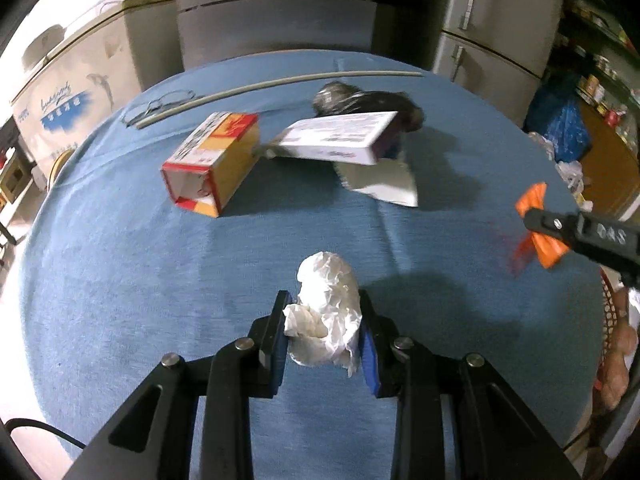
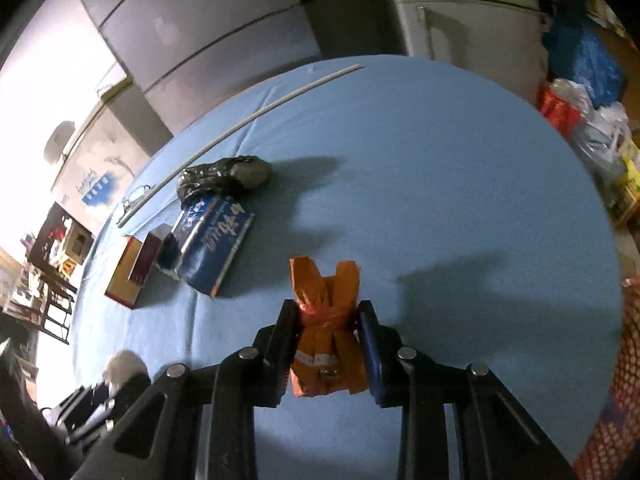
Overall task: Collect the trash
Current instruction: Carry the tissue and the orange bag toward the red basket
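My left gripper (image 1: 323, 312) is shut on a crumpled white tissue wad (image 1: 326, 312), held just above the blue tablecloth (image 1: 120, 280). In the right wrist view my right gripper (image 2: 326, 316) is shut on an orange wrapper (image 2: 326, 336), pinched at its tied middle. That wrapper (image 1: 536, 226) and the right gripper (image 1: 538, 222) also show at the right edge of the left wrist view. Farther back lie a yellow and red carton (image 1: 212, 160), a white flat box (image 1: 340, 136), a blue packet (image 2: 212, 240) and a dark crumpled foil bag (image 2: 224, 180).
A thin white rod (image 1: 280, 84) and a pair of glasses (image 1: 160, 104) lie near the table's far edge. Fridges and cabinets stand behind the table. A red mesh basket (image 2: 628, 360) sits at the right. Plastic bags (image 2: 592, 128) are piled at the far right.
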